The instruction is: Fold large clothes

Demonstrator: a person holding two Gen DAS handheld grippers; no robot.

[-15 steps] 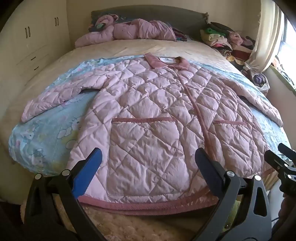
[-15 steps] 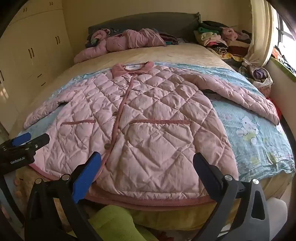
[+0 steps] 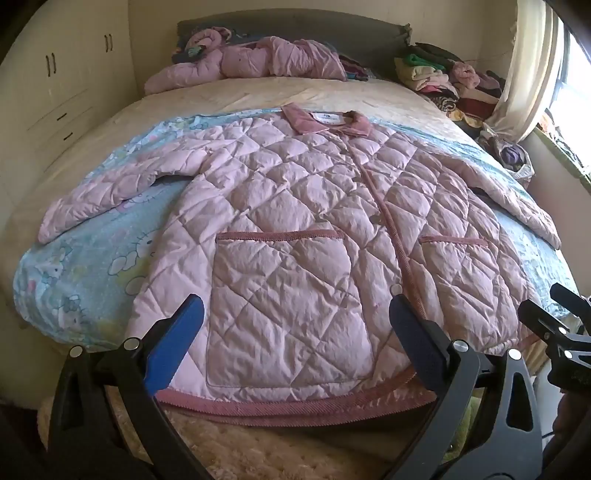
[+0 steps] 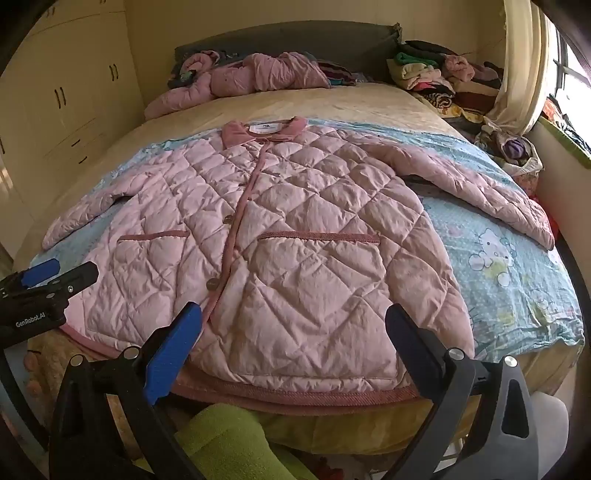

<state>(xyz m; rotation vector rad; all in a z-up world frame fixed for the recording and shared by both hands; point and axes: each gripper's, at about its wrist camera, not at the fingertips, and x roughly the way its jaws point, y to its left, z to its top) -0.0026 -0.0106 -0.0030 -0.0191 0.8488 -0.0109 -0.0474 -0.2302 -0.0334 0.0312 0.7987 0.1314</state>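
The pink coat (image 3: 314, 229) lies flat on the bed (image 3: 332, 96), on a blue blanket (image 3: 85, 273). Both the left gripper (image 3: 295, 332) and the right gripper (image 4: 293, 332) are spread wide, holding nothing. More clothes (image 3: 443, 81) pile by the headboard.

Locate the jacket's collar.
The collar sits at the far end of the pink quilted jacket, toward the headboard, top centre in both wrist views, lying flat on the bed.

"GenRobot.AI" in white on the left hand-held gripper (image 4: 59, 273); collar label (image 4: 269, 127) unreadable
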